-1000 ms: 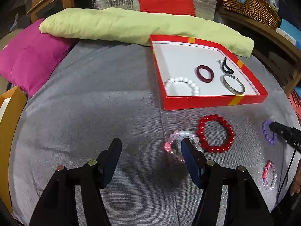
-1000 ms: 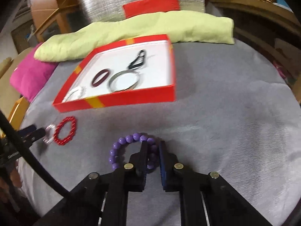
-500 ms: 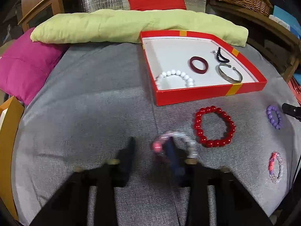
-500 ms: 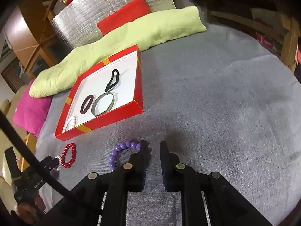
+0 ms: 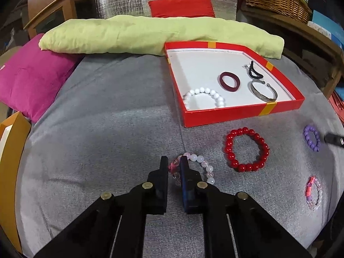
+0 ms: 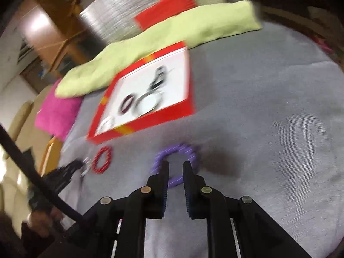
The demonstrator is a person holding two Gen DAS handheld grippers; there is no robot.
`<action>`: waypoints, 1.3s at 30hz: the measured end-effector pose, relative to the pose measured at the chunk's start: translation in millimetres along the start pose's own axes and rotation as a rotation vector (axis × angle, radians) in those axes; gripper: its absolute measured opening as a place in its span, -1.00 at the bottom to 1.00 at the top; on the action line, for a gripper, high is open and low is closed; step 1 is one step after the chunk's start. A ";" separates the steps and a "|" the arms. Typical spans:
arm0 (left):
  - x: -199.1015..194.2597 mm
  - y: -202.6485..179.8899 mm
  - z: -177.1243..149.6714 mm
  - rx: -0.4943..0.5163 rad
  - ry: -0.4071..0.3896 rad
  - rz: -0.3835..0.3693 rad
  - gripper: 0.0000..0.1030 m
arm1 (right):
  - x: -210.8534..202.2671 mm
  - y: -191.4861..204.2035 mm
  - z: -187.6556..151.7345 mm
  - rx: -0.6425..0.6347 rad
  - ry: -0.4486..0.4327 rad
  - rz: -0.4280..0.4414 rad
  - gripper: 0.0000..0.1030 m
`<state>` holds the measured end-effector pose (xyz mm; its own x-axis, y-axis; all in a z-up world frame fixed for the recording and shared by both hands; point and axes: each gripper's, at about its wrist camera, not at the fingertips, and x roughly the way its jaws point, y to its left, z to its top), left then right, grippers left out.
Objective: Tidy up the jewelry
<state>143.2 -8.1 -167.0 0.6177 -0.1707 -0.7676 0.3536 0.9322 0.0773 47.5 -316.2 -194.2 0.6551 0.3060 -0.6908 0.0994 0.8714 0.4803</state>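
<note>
My left gripper (image 5: pixel 173 164) is pinching the pink and white bead bracelet (image 5: pixel 194 167). Its two black fingers are squeezed on the pink end of the ring, and the white beads curl out to the right. The bracelet lies on the grey cover (image 5: pixel 107 129), near the front edge of it.

My right gripper (image 6: pixel 175 167) has its fingers close together, with a small gap between them. The purple bead bracelet (image 6: pixel 176 150) lies on the grey cover right at the tips. One side of the ring looks like it runs between the fingers, but this view is blurry, so I cannot tell if they squeeze it.

The red bead bracelet (image 5: pixel 247 149) lies flat between the two grippers, just in front of the red box (image 5: pixel 243 116). A small pink and clear bracelet (image 5: pixel 312 192) lies near the right edge of the cover.

The red box sits toward the back right of the cover, touching the long green pillow (image 5: pixel 150 34). Inside it are a white bead bracelet (image 5: pixel 204 96) in the front left corner, a dark red ring (image 5: pixel 229 81) in the middle, a silver bangle (image 5: pixel 263 88) near the front right corner, and a black hair tie (image 5: pixel 254 72) by the right wall.

A pink cushion (image 5: pixel 32 75) lies at the left edge of the cover.
</note>
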 end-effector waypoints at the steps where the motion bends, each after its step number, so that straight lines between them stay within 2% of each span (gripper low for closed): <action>1: -0.7 1.2 -0.1 -0.005 -0.002 0.000 -0.79 | 0.5 4.8 -2.4 -0.024 0.021 0.027 -0.63; 3: -1.7 2.9 0.5 -0.013 -0.008 0.002 -0.79 | 2.7 17.7 -9.1 -0.092 0.074 0.067 -0.17; 4: -2.2 3.4 0.6 -0.016 -0.010 0.003 -0.79 | 3.7 25.0 -13.7 -0.131 0.094 0.079 0.36; 5: -2.6 4.1 0.5 -0.020 -0.012 0.004 -0.79 | 3.4 32.9 -19.0 -0.176 0.100 0.085 0.52; 7: -3.3 5.5 0.3 -0.027 -0.013 0.008 -0.79 | 0.7 49.3 -31.4 -0.282 0.091 0.088 0.52; 10: -5.0 7.5 0.0 -0.037 -0.019 0.010 -0.79 | 4.4 70.7 -48.5 -0.427 0.124 0.086 0.51; 13: -6.5 7.6 -0.7 -0.041 -0.023 0.016 -0.79 | 18.4 82.5 -64.2 -0.521 0.153 0.012 0.45; 15: -6.7 7.0 -0.3 -0.039 -0.025 0.016 -0.79 | 26.6 82.3 -72.5 -0.568 0.160 -0.048 0.18; 16: -7.0 6.4 -0.3 -0.038 -0.027 0.017 -0.79 | 27.0 82.7 -75.1 -0.600 0.138 -0.078 -0.06; 17: -7.6 5.7 0.1 -0.036 -0.030 0.017 -0.79 | 26.3 83.5 -76.7 -0.624 0.125 -0.090 -0.38; 19: -9.0 5.1 0.8 -0.038 -0.037 0.012 -0.79 | 24.6 79.5 -74.2 -0.609 0.116 -0.084 -0.68; 24: -18.7 0.4 2.8 -0.038 -0.078 -0.039 -0.79 | 18.3 72.8 -61.1 -0.535 0.064 -0.059 -0.68; 25: -20.3 -1.4 3.1 -0.034 -0.084 -0.047 -0.80 | 15.8 72.4 -58.3 -0.518 0.049 -0.049 -0.71; 26: -21.7 -3.7 3.2 -0.027 -0.089 -0.055 -0.80 | 15.1 72.9 -55.9 -0.507 0.032 -0.045 -0.92; 30: -26.0 -14.0 1.9 0.012 -0.102 -0.073 -0.80 | 9.1 70.3 -43.7 -0.437 -0.032 -0.034 -0.91; 33: -26.2 -15.1 2.2 0.020 -0.102 -0.068 -0.80 | 11.8 66.8 -38.1 -0.394 -0.012 0.008 -0.91; 39: -27.1 -8.1 2.5 -0.011 -0.099 -0.070 -0.80 | 19.2 66.2 -38.1 -0.403 0.043 -0.032 -0.85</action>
<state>125.4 -11.9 -145.2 0.6583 -0.2662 -0.7041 0.3911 0.9202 0.0178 38.1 -238.0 -196.3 0.6236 0.2845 -0.7281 -0.1876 0.9587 0.2138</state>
